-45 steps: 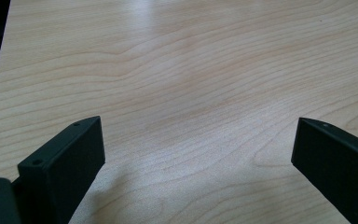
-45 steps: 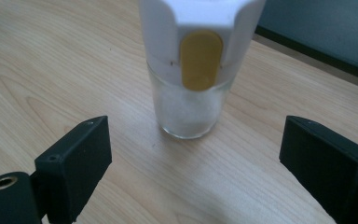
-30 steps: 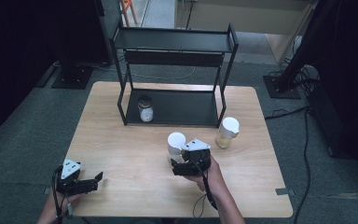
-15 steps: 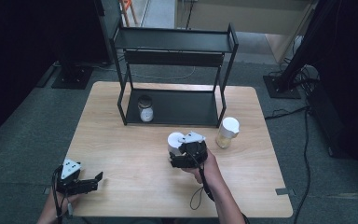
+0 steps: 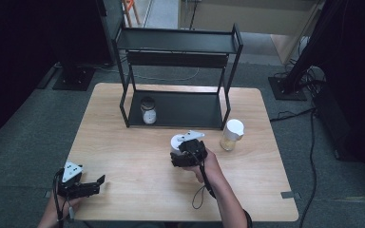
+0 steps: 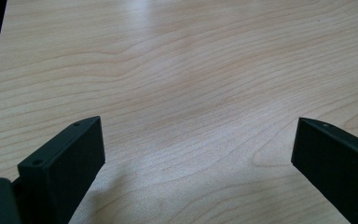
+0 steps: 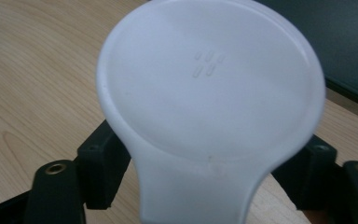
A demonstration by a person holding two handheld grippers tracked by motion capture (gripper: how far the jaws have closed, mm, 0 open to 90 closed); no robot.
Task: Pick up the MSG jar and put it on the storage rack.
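A jar with a white lid (image 5: 176,140) stands on the wooden table (image 5: 133,156) near its middle. My right gripper (image 5: 182,148) reaches it from the near side. In the right gripper view the white lid (image 7: 209,79) looms close, and both black jaws press the jar's body below it. These jaws have just been closing, with the jar between them. My left gripper (image 5: 100,183) rests open at the table's near left corner. In the left gripper view its fingers (image 6: 65,163) stand wide apart over bare wood.
A black two-tier rack (image 5: 180,40) stands at the back of the table, with a small dark-lidded jar (image 5: 148,110) on its lower shelf. Another white-lidded jar (image 5: 232,134) of pale contents stands right of the rack's front leg.
My right gripper has moved forward around the white-lidded jar and its jaws have shut on it. The left gripper has stayed put.
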